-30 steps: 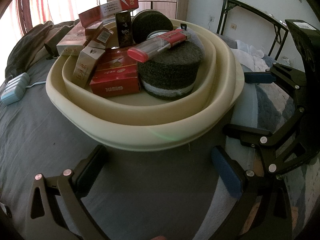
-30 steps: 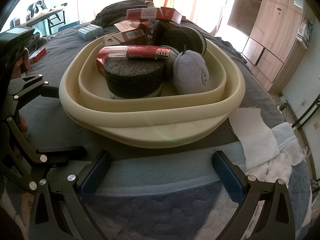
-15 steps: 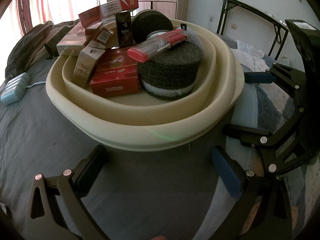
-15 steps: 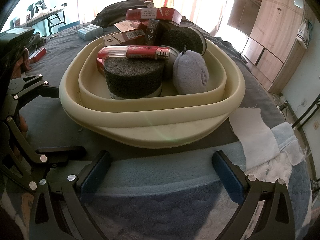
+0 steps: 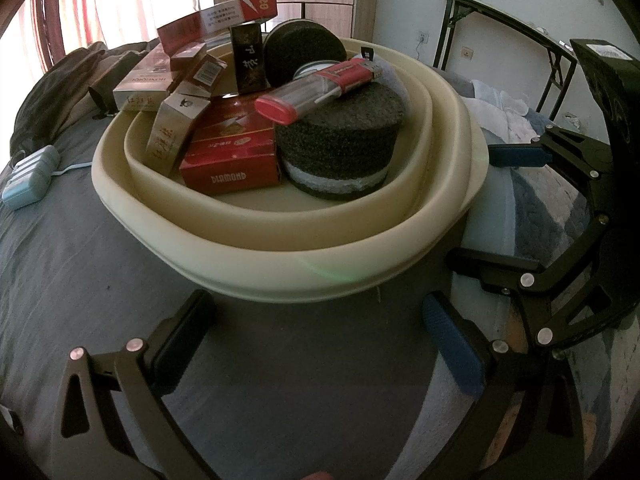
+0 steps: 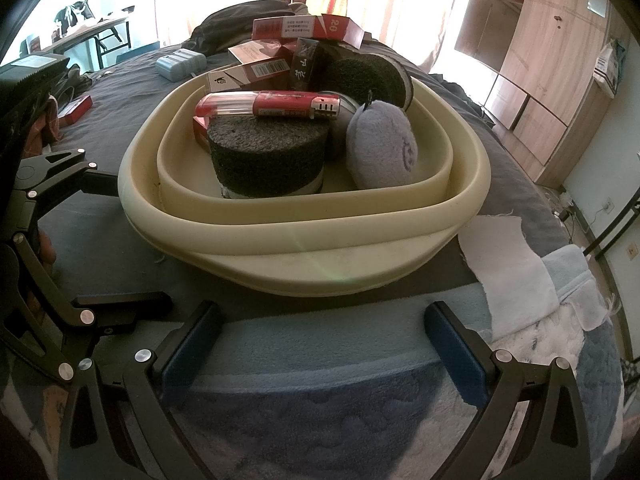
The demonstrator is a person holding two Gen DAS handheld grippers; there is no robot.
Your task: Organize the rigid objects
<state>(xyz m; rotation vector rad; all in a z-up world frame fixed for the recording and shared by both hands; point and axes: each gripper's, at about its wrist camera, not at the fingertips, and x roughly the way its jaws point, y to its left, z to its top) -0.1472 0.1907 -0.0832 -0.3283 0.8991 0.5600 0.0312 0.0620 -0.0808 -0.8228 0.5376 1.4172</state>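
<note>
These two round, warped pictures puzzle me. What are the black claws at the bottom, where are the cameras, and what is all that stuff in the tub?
There is no robot here. A person holds a hand-operated two-finger gripper in each hand, and each gripper carries a wide-angle camera looking forward along its fingers; that lens causes the warping.

One picture looks out from the left gripper, the other from the right gripper. Both are open and hold nothing. Each also shows at the edge of the other's picture.

Ahead, on a bed with a grey cover, sit two cream basins, one nested inside the other. Inside are red cigarette packs, dark round sponges, a large red lighter lying on one sponge, and a soft blue pouch. A white cloth lies beside the basins.
</note>
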